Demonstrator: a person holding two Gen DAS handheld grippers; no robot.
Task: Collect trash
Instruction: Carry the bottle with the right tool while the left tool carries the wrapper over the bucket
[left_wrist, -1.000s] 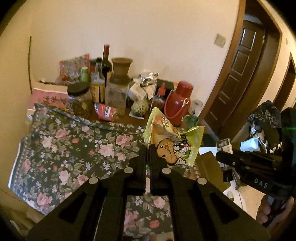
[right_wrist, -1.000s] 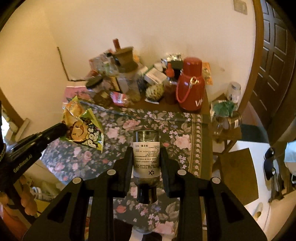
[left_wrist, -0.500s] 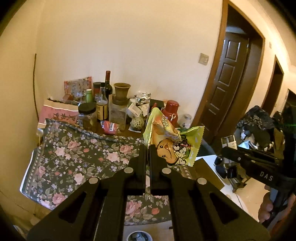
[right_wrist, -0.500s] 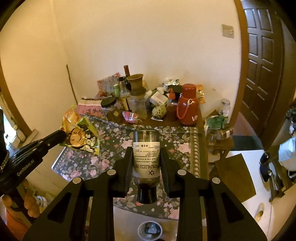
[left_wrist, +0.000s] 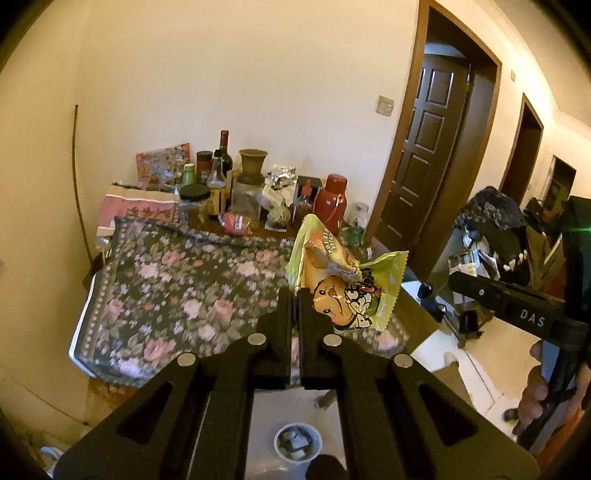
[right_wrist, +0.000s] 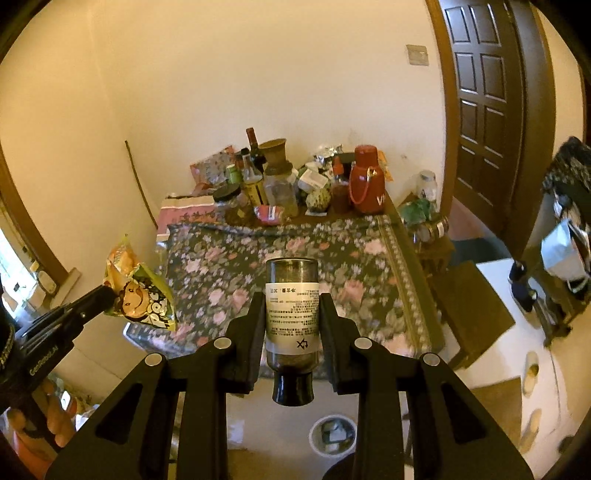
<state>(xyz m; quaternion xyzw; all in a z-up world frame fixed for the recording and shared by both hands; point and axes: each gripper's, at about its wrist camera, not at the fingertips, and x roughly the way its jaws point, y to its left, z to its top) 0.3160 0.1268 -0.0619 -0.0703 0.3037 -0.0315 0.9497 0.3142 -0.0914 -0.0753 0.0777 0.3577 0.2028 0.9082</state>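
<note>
My left gripper (left_wrist: 293, 295) is shut on a yellow-green snack bag (left_wrist: 347, 284) and holds it in the air over the near right corner of the floral-cloth table (left_wrist: 177, 280). The bag also shows in the right wrist view (right_wrist: 142, 291), at the left gripper's tip (right_wrist: 109, 295). My right gripper (right_wrist: 291, 302) is shut on a dark glass bottle (right_wrist: 292, 314) with a white label, cap toward the camera, held above the table's near edge. A small white bin (right_wrist: 332, 435) holding some trash stands on the floor below; it also shows in the left wrist view (left_wrist: 297, 441).
Bottles, jars, a red thermos (right_wrist: 365, 184) and packets crowd the table's far side against the wall. A brown stool (right_wrist: 469, 314) and a dark door (right_wrist: 480, 110) are to the right. The right gripper's body (left_wrist: 517, 306) shows at right in the left wrist view.
Both grippers have pulled back and risen away from the table with the bag and bottle still held. The floor bin has come into view below.
</note>
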